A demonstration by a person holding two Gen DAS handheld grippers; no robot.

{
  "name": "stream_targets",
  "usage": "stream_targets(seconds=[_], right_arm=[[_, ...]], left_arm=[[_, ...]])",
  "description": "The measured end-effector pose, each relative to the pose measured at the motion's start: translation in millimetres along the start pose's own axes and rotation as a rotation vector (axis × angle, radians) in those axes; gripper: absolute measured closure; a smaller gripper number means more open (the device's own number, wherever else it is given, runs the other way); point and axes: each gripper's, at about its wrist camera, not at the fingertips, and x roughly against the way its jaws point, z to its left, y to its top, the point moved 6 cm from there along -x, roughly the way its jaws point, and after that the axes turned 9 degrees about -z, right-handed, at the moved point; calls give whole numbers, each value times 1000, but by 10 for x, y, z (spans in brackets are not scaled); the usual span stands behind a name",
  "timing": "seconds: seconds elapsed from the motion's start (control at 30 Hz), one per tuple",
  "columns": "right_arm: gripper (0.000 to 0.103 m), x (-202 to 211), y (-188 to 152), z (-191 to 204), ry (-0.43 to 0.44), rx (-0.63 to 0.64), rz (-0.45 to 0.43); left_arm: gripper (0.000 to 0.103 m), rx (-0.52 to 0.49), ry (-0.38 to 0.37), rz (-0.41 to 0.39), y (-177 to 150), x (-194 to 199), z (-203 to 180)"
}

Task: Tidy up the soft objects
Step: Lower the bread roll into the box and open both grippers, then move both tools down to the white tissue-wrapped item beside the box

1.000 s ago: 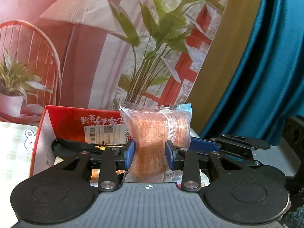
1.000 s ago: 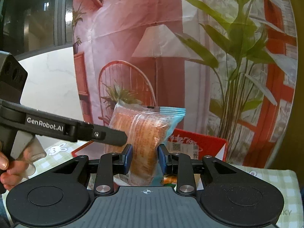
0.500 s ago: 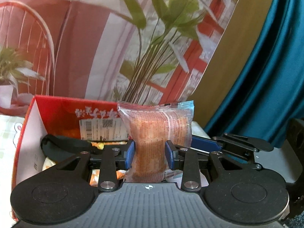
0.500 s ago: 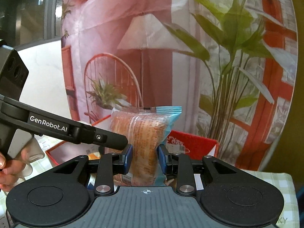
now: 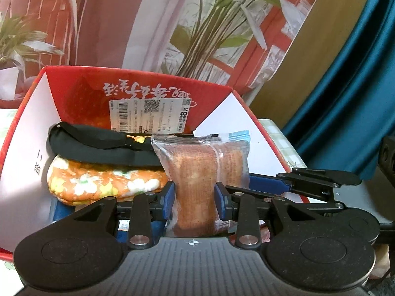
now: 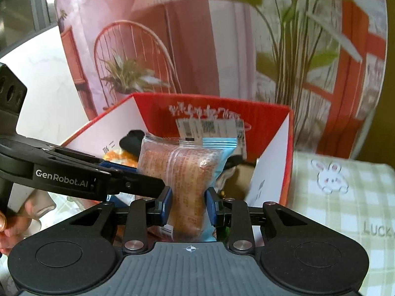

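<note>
Both grippers are shut on one clear bread packet with a blue end [image 5: 205,170], seen in the right wrist view too [image 6: 182,172]. My left gripper [image 5: 195,197] pinches it from one side, my right gripper [image 6: 188,198] from the other. The packet hangs upright over the open red box [image 5: 32,128], also in the right wrist view [image 6: 271,162]. Inside the box lie an orange flowered cushion [image 5: 103,180] and a black soft item [image 5: 98,145] on top of it.
A green checked cloth with a rabbit print [image 6: 340,192] covers the table right of the box. A printed backdrop [image 5: 123,24] stands behind the box. A teal curtain [image 5: 358,74] hangs at the right. The person's hand [image 6: 14,217] holds the left gripper.
Both grippers have tilted down and moved forward with the packet. The box interior and its soft items have come into view, and the packet now sits lower against the box.
</note>
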Motion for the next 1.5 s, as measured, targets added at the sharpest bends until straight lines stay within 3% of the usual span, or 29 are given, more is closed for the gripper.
stream_targets(seconds=[0.1,0.27,0.33,0.43,0.53,0.63,1.1,1.5], right_arm=[[75,-7,13,3,-15,-18,2],[65,73,106,-21,-86,17,-29],[49,127,128,-34,-106,22,-43],[33,218,153,-44,-134,38,-63],[14,310,166,-51,-169,54,-78],[2,398,161,-48,-197,59,-95],[0,853,-12,122,-263,30,-139],[0,1185,-337,526,-250,46,-186]], left_arm=[[63,-16,15,-19,63,73,-21],[34,-75,56,-77,202,258,-85],[18,-112,79,-92,236,328,-128],[5,-177,133,-130,261,465,-181],[3,-219,165,-149,257,573,-206],[3,-242,203,-154,223,675,-198],[0,-240,300,-207,-78,1364,-111],[0,-193,356,-273,-509,1864,-39]])
